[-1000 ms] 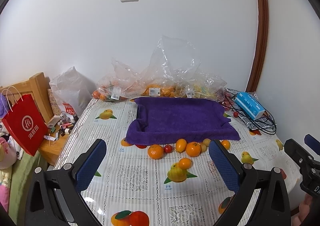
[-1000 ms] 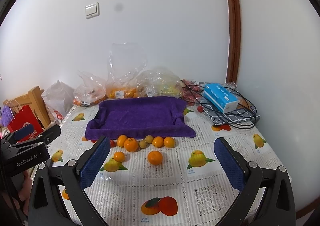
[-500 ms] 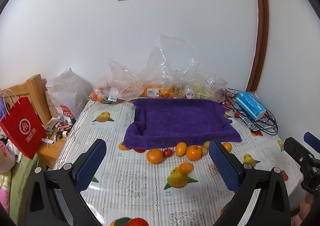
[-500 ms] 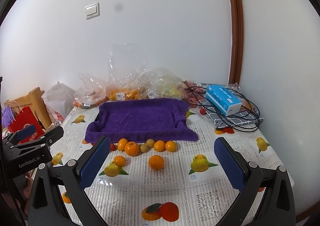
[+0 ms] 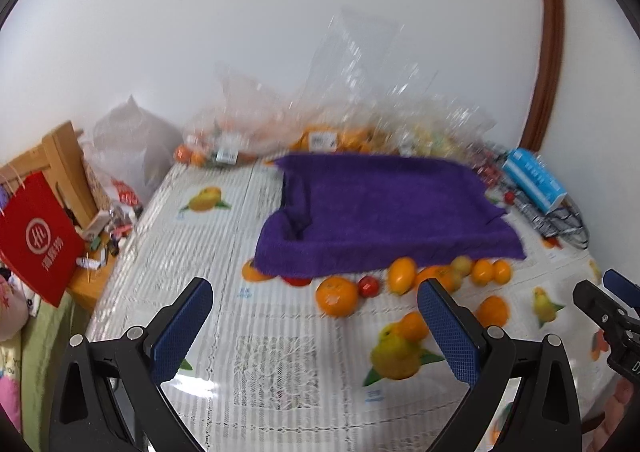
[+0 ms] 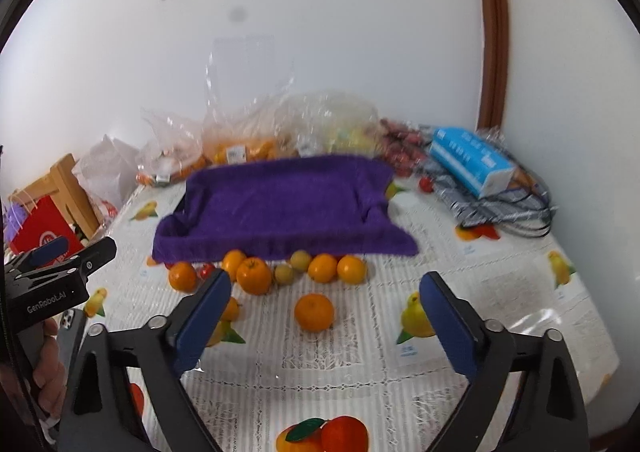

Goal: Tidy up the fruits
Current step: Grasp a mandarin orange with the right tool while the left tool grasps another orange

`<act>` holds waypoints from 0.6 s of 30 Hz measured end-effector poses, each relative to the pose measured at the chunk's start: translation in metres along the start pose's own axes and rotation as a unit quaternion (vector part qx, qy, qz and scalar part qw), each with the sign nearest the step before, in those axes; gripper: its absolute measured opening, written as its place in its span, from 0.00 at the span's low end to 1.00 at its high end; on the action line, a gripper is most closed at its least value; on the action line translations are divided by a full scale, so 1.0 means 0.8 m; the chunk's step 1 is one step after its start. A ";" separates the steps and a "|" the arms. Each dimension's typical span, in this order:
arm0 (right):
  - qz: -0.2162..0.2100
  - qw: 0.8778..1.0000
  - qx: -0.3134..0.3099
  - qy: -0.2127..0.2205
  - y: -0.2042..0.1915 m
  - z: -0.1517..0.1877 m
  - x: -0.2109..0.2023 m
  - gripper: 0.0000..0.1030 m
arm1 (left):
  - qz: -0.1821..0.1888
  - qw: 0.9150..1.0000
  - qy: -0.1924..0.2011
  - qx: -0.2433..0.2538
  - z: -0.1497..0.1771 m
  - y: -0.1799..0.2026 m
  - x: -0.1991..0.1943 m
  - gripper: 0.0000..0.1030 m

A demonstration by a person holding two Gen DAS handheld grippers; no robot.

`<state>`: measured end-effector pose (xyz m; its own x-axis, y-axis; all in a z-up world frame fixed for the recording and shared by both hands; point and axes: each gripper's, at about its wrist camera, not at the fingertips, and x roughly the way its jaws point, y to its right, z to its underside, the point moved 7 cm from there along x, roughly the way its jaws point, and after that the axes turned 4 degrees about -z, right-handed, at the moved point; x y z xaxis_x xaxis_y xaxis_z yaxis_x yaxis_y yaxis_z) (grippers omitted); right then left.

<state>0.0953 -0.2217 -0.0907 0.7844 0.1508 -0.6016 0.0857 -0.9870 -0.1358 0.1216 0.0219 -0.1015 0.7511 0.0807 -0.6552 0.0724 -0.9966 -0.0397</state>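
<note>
On the fruit-print table (image 6: 500, 292), a lone orange (image 6: 314, 312) sits before the purple towel (image 6: 280, 204), round, firm, likely to roll, so I'd pinch its middle with my right gripper (image 6: 320, 316), which has just been closing slightly yet gapes empty, left gripper (image 5: 316, 328) likewise apart.

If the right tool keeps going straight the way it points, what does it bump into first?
Probably the lone orange on the table, lying apart in front of the fruit row. It sits between the open right tool's fingers; depth is hard to judge.
</note>
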 end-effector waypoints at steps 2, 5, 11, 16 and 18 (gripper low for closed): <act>-0.013 1.000 -0.001 -0.017 0.000 0.014 0.022 0.85 | -0.002 1.000 -0.015 -0.002 0.013 -0.006 0.017 1.00; -0.025 0.999 -0.008 -0.047 -0.006 0.038 0.057 0.75 | -0.005 0.999 -0.035 -0.003 0.029 -0.013 0.039 1.00; -0.042 0.995 -0.004 -0.095 -0.006 0.073 0.122 0.57 | -0.006 0.998 -0.059 0.003 0.048 -0.020 0.074 0.99; -0.037 0.994 0.000 -0.101 0.003 0.082 0.151 0.51 | 0.006 0.997 -0.077 0.013 0.057 -0.007 0.100 0.98; -0.033 0.994 0.002 -0.104 0.006 0.083 0.160 0.42 | 0.010 0.997 -0.080 0.018 0.058 -0.002 0.109 0.96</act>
<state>0.1550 -0.2034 -0.2208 0.6331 0.2235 -0.7411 0.1295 -0.9745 -0.1833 0.1569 0.0298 -0.1936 0.6377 0.0604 -0.7679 0.0326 -0.9981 -0.0515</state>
